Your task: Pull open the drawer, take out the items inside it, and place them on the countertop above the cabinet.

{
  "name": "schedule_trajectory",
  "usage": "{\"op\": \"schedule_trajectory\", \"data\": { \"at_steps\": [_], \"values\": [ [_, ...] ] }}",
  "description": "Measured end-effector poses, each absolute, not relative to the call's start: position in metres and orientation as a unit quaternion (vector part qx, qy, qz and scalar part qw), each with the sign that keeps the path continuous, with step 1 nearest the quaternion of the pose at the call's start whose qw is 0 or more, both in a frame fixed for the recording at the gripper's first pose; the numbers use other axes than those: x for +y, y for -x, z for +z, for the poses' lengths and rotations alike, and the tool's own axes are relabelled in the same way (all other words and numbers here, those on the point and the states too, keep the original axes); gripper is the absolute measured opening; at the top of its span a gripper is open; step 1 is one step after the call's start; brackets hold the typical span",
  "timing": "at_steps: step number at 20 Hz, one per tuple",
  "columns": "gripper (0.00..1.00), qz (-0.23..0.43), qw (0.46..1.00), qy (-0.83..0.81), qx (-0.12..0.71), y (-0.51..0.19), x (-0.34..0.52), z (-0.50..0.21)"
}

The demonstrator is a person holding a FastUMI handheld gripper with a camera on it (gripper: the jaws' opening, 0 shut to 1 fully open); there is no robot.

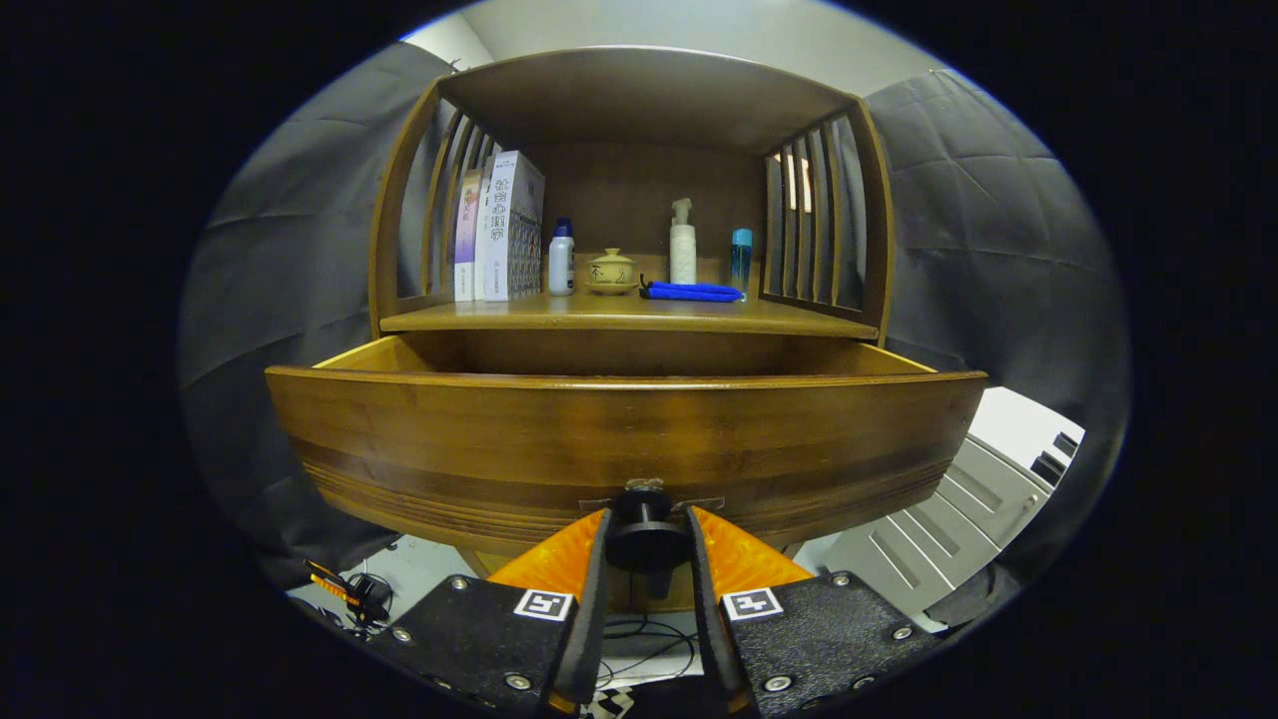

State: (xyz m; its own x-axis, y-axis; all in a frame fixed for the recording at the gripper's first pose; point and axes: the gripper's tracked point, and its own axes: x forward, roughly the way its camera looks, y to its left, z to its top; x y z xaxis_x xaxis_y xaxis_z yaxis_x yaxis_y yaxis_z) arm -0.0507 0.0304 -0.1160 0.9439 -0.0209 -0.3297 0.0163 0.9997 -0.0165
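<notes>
In the gripper view, the gripper [646,544] is seen clenched on the dark round knob [645,539] at the middle of the drawer front [619,439], one finger pressed against each side of it. The drawer [399,352] is seen pulled well out from the cabinet, its front panel standing close ahead of the fingers and its side walls running back under the countertop [619,315]. The inside of the drawer is hidden behind the front panel, so what lies in it cannot be told. On the countertop, books [504,230] are stood at the left edge, then a small white bottle [561,260], a round lidded pot [611,273], a tall pump bottle [683,245], a slim blue bottle [740,258] and a folded blue cloth [691,292] near the right side. The opening step is judged to be nearly or fully done. For the next move, the knob would need to be let go, and the gripper lifted over the front panel and tipped down so that the drawer's contents can be found and grasped.
</notes>
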Motion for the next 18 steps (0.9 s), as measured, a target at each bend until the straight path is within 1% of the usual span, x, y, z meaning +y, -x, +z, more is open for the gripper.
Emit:
{"op": "schedule_trajectory", "data": {
  "at_steps": [7,9,10,11,13,15,16,18],
  "values": [
    [0.4,-0.006,0.984,0.0,0.175,0.061,0.036,-0.12],
    [0.43,-0.008,0.985,0.001,0.172,0.062,0.037,-0.119],
    [0.47,-0.009,0.987,0.005,0.163,0.063,0.035,-0.114],
    [0.5,-0.008,0.988,0.005,0.153,0.064,0.035,-0.11],
    [0.71,-0.008,0.99,-0.003,0.139,0.067,0.036,-0.102],
    [0.93,-0.022,0.992,-0.002,0.123,0.072,0.031,-0.09],
    [0.95,-0.023,0.994,0.001,0.109,0.073,0.033,-0.081],
    [0.94,-0.019,0.996,0.004,0.086,0.075,0.037,-0.063]
  ]
}}
